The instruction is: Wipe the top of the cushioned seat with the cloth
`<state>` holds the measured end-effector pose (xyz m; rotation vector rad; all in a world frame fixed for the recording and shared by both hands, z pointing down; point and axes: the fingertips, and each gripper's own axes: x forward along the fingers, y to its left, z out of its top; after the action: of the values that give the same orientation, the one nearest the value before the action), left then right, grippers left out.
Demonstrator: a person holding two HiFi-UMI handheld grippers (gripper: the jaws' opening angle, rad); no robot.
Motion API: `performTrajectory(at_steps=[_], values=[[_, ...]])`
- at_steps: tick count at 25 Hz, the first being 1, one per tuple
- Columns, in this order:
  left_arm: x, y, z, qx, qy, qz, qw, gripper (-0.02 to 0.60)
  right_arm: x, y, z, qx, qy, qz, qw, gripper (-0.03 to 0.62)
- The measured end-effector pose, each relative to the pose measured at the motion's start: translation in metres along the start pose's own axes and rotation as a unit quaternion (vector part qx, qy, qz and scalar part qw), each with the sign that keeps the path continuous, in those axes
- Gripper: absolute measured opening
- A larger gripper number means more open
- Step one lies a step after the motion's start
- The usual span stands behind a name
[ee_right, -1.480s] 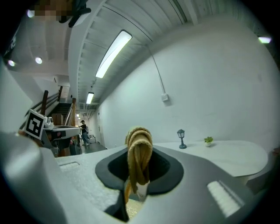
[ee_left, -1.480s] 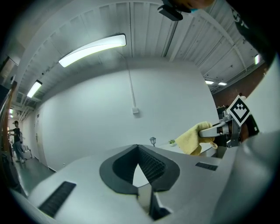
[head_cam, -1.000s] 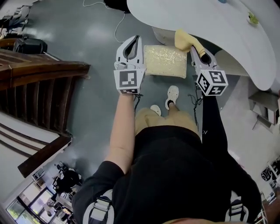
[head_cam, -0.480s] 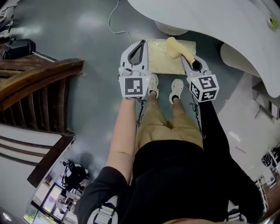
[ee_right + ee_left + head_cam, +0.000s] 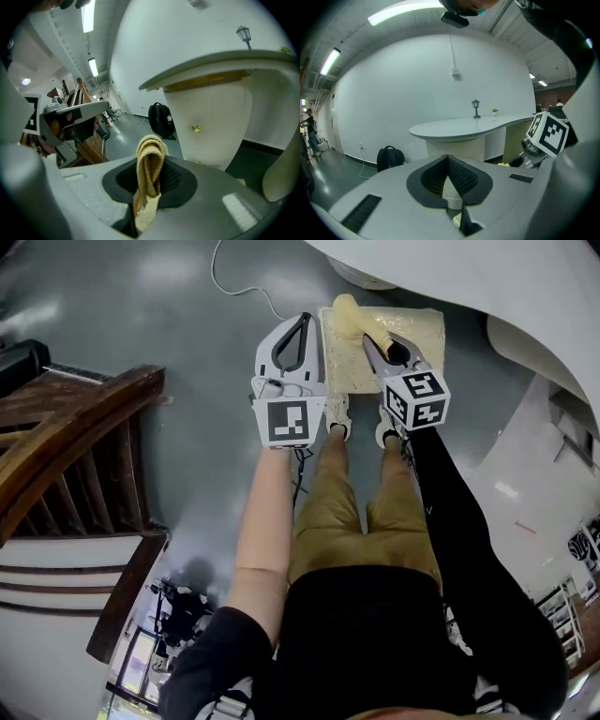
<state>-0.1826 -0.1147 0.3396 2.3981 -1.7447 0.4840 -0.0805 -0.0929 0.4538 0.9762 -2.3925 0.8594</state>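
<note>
The right gripper (image 5: 149, 190) is clamped on the cloth (image 5: 150, 164), a folded yellow strip that stands up out of the jaws and hangs below them. Only a narrow fold looks pinched, so I'd worry that it pulls loose once it is pressed and dragged across the seat (image 5: 412, 343). The hard jaw tips could also end up rubbing the cushion in place of the cloth.

The seat lies right under this gripper, with the cloth over its left part. I can't tell whether the two touch yet.

The left gripper (image 5: 449, 161), jaws together on nothing, hangs just beside the right one, off the seat's left edge. A wide sideways stroke could knock the two together.

The person's shoes (image 5: 337, 413) stand at the seat's near edge, below both grippers, so leaning in further looks awkward.

Beyond the right gripper the white counter (image 5: 450, 268) overhangs the seat's far side. A long forward stroke could hit its underside or the cream base (image 5: 211, 122) beneath it.

The seat top is pale beige, flat, with a glinting textured weave. The floor (image 5: 187, 334) around it is glossy grey.

Left of the left gripper rise dark wooden stairs (image 5: 66, 437). Ahead, a cable (image 5: 239, 282) trails across the floor and a black backpack (image 5: 390, 158) leans at the white wall. A small lamp figure (image 5: 476, 108) stands on the counter.
</note>
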Motion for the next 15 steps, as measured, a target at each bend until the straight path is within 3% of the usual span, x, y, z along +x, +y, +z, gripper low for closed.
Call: performTrajectory(at_steps=[8,11,15], values=[[0.007,0.016,-0.060,-0.036,0.024,0.001,0.9991,0.008,0.100,0.001,-0.069,0.115,0.059,0.032,0.991,0.058],[0.013,0.017,-0.084,-0.052,0.040,0.005,0.9978,0.008,0.129,-0.012,-0.108,0.161,0.098,0.020,0.982,0.058],[0.021,0.009,-0.097,-0.056,0.046,0.006,0.9973,0.008,0.133,-0.037,-0.135,0.160,0.130,-0.021,0.978,0.058]])
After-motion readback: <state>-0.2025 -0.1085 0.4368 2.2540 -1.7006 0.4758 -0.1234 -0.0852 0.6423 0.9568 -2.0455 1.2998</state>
